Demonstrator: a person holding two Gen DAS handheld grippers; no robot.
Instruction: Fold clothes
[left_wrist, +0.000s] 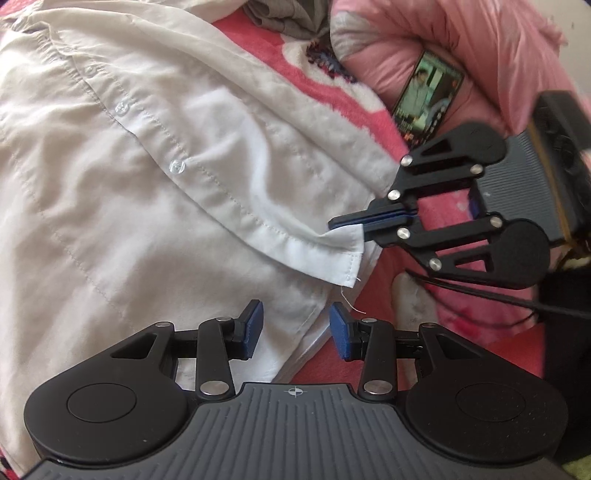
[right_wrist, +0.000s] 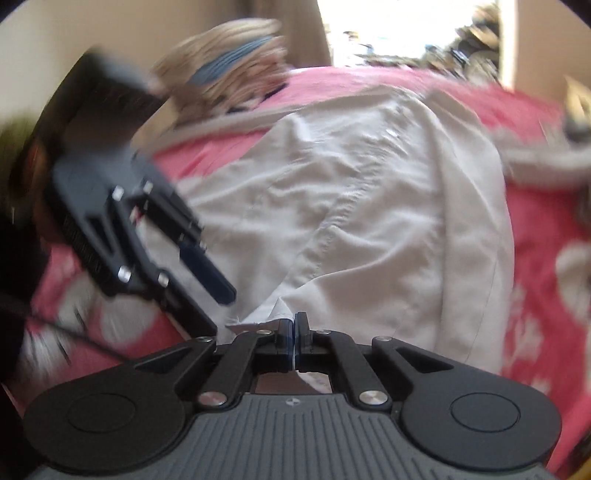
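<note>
A white button-up shirt (left_wrist: 122, 192) lies spread on the bed, its button placket running down to a hem corner (left_wrist: 343, 258). My right gripper (left_wrist: 334, 222) comes in from the right and is shut on that hem corner. The right wrist view shows the same gripper (right_wrist: 294, 325) closed, with a sliver of white cloth pinched between its pads. My left gripper (left_wrist: 295, 325) stands open just above the shirt's lower edge, nothing between its blue pads (left_wrist: 341, 334). In the right wrist view the left gripper (right_wrist: 210, 254) appears blurred at the left, over the shirt (right_wrist: 369, 221).
A pink floral blanket (left_wrist: 325, 96) covers the bed and a pink quilt (left_wrist: 461, 40) is bunched at the far right. A phone with a lit screen (left_wrist: 428, 96) lies on it. Grey clothes (left_wrist: 280, 18) sit beyond the shirt. A folded stack (right_wrist: 229, 70) lies at the back.
</note>
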